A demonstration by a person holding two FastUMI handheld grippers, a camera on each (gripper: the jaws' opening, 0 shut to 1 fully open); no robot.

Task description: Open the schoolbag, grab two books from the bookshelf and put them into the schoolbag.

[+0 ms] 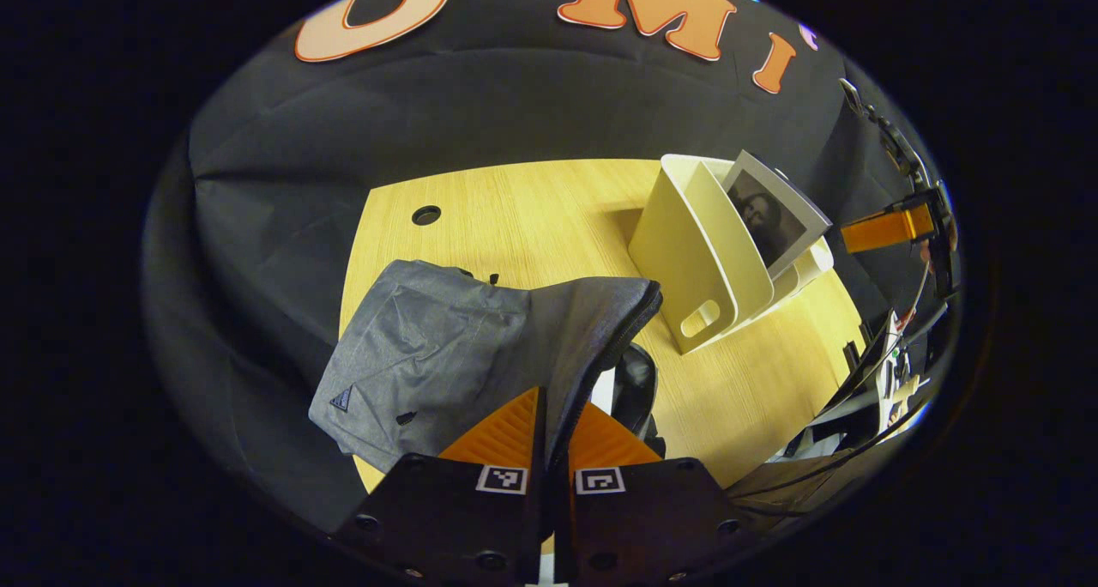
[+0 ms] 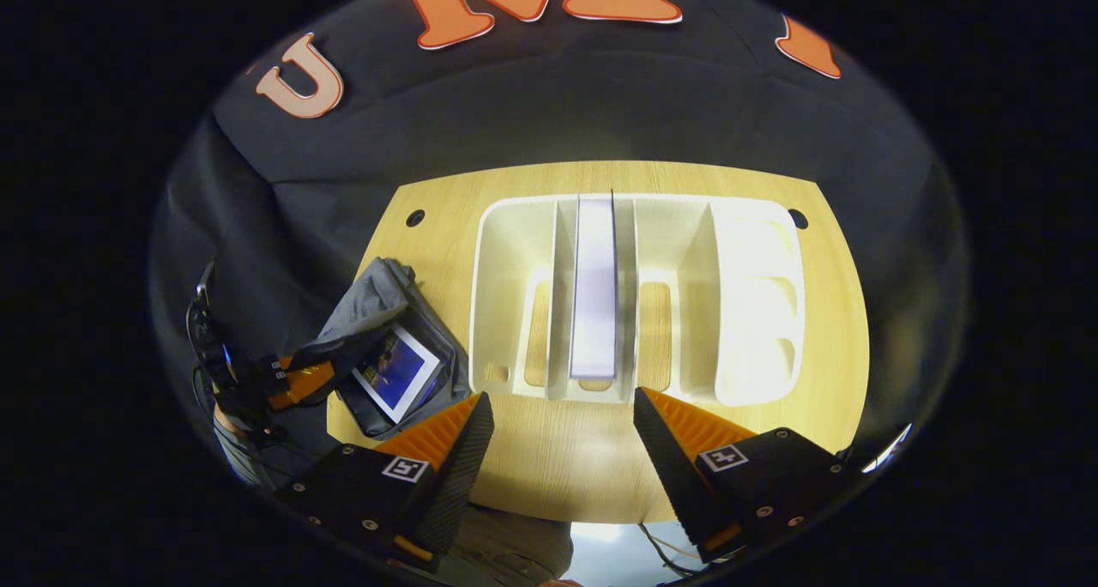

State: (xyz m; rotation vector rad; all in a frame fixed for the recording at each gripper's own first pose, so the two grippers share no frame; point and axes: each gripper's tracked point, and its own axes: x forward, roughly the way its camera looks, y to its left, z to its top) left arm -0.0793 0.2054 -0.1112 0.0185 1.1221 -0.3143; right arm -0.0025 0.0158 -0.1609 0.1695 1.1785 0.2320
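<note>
Bookshelf (image 2: 515, 295) beside schoolbag (image 2: 377, 312), book (image 2: 594, 287) slotted

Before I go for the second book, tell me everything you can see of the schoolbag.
The schoolbag is grey woven fabric with a dark lining and a small triangular patch on its front. It lies on the wooden table, left of the cream bookshelf. The left gripper is shut on its flap edge, lifting it open. In the right gripper view, one book with a blue cover sits in the open mouth.
</note>
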